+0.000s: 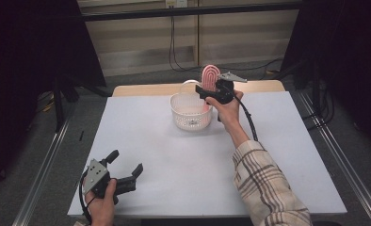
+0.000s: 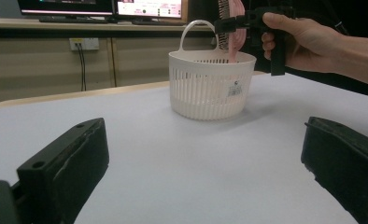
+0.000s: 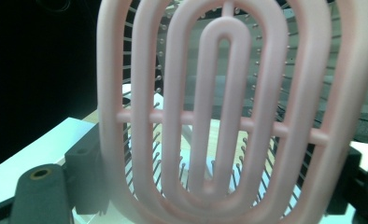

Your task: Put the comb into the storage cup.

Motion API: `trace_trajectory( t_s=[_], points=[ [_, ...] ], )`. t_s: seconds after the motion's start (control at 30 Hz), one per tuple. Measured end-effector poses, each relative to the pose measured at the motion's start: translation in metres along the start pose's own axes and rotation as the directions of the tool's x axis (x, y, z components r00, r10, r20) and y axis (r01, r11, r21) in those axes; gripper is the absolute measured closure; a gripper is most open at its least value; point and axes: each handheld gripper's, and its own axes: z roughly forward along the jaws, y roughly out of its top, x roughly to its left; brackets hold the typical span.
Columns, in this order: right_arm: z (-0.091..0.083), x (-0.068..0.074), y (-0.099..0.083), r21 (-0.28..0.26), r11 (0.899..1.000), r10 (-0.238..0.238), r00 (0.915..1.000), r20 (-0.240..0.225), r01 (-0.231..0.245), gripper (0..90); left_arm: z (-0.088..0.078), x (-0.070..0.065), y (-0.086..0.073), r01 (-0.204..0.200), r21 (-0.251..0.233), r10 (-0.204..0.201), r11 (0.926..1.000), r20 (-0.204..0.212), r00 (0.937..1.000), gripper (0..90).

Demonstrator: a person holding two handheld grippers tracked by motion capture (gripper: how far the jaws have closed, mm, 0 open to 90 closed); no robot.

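Observation:
A pink vented hairbrush [image 1: 210,75] [image 2: 236,28] stands upright, its lower end down inside a white slotted basket [image 1: 189,117] [image 2: 205,88] at the far middle of the table. My right gripper [image 1: 207,89] [image 2: 229,23] is shut on the brush's head just above the basket rim. In the right gripper view the brush [image 3: 219,116] sits between the two jaws of that gripper [image 3: 219,182], bristles facing away. My left gripper [image 1: 125,162] [image 2: 205,163] rests near the table's front left corner, open, with nothing between its jaws, pointing toward the basket.
A white sheet [image 1: 174,155] covers the table, with bare wood along its far edge [image 1: 146,89]. Dark curtains flank both sides. Cables [image 1: 174,52] hang down the back wall, and monitors [image 2: 102,7] sit on a shelf behind.

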Motion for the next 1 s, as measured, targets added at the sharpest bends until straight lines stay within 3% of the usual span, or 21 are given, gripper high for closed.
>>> trace_trajectory(
  t_s=[0.07,1.0],
  points=[
    [0.0002,-0.0015,0.0002,0.0,1.0,0.004,1.0,0.003,-0.004,17.8,-0.0011,0.0009,0.0005,-0.017,0.007,0.018,0.9998,-0.001,0.9998,1.1],
    [-0.0022,-0.0004,0.0027,0.011,1.0,-0.003,0.9999,0.012,0.002,3.0,-0.0008,0.0016,0.0008,-0.011,0.001,0.011,0.9999,0.002,0.9999,1.1]
  ],
)
